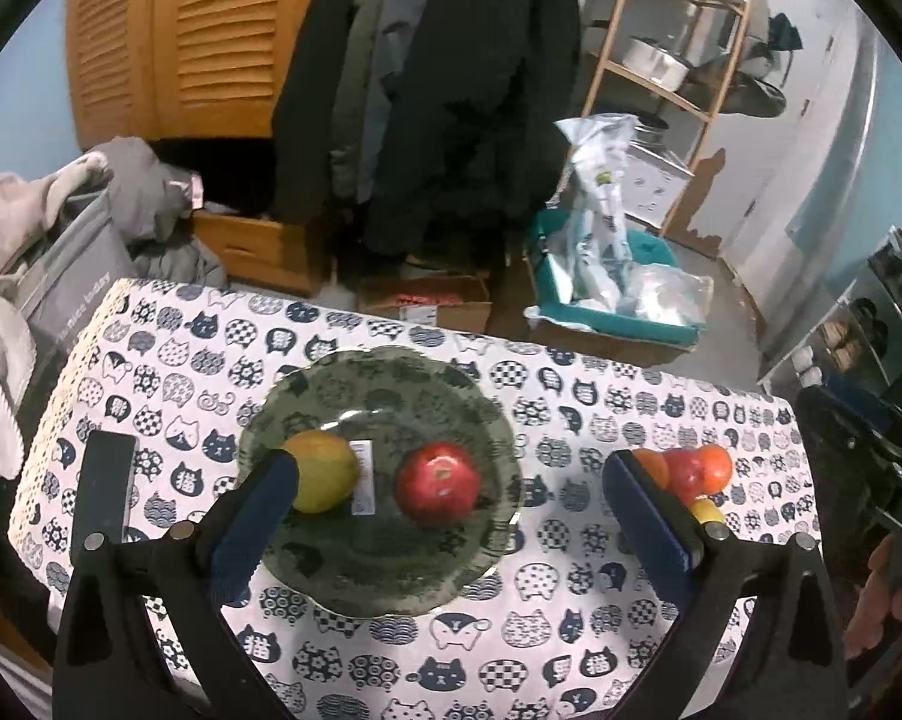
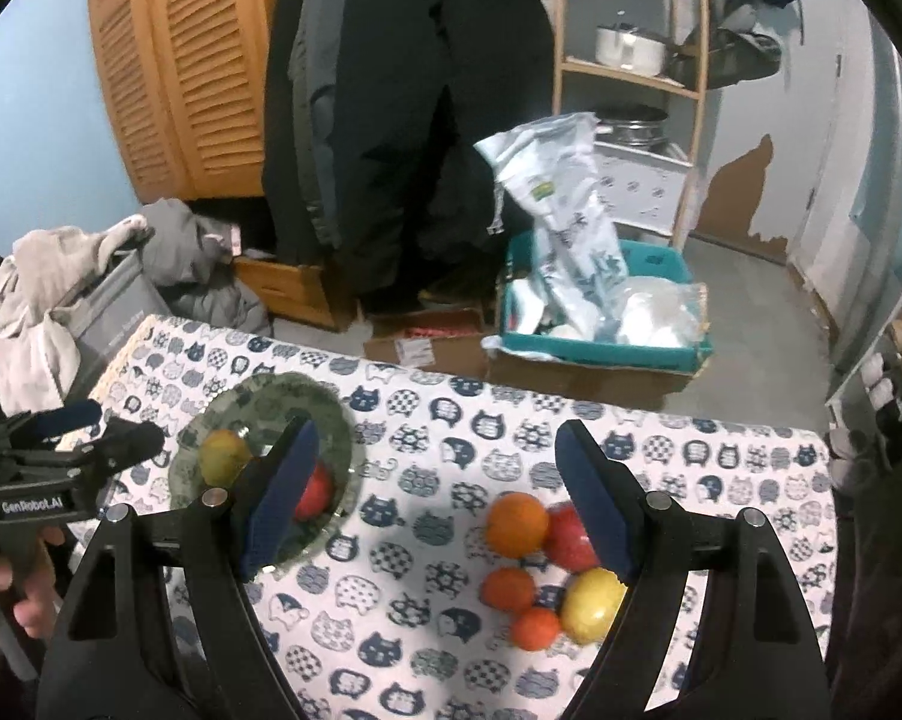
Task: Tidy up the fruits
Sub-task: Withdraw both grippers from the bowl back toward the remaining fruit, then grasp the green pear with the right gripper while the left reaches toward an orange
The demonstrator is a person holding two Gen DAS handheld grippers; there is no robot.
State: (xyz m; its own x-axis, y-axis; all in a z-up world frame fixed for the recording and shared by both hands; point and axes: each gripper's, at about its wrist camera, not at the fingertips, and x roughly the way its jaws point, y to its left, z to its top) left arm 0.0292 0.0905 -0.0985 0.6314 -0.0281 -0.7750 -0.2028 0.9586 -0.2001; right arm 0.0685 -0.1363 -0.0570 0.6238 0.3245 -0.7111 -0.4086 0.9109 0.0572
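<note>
**Fruits split between glass plate and loose pile on cat-print bench**

Fruits sit in two groups on a bench (image 1: pixel 571 648) covered with a blue-and-white cat-print cloth. On the left, a ruffled glass plate (image 1: pixel 385 372) carries a yellow-green lemon (image 1: pixel 325 468) at its left and a red apple (image 1: pixel 439 483) at its right, apart from each other, with a small white label between them. Well to the right of the plate lies a loose cluster: a large orange (image 2: pixel 516 523) at the far side, a red apple (image 2: pixel 565 537) touching it on the right, a yellow lemon (image 2: pixel 592 605) nearer, and two small tangerines, one (image 2: pixel 508 589) just left of the lemon and another (image 2: pixel 535 628) nearest the camera.

The left tongs (image 1: pixel 451 516) hang above the plate, blue-padded fingers spread wide and pinching nothing; the plate's fruit shows between them from above. The right tongs (image 2: pixel 433 501) are likewise spread wide and empty, over the bare cloth between plate and cluster, the right pad overlapping the pile's apple and lemon in view. A hand (image 2: pixel 25 588) grips the left tool's handle at the left edge of the right wrist view.

Beyond the bench's far edge stand dark coats (image 1: pixel 451 90), a louvred wooden cabinet (image 1: pixel 169 30), a teal bin (image 2: pixel 601 348) stuffed with plastic bags, and a wooden shelf holding a pot (image 2: pixel 628 51).
</note>
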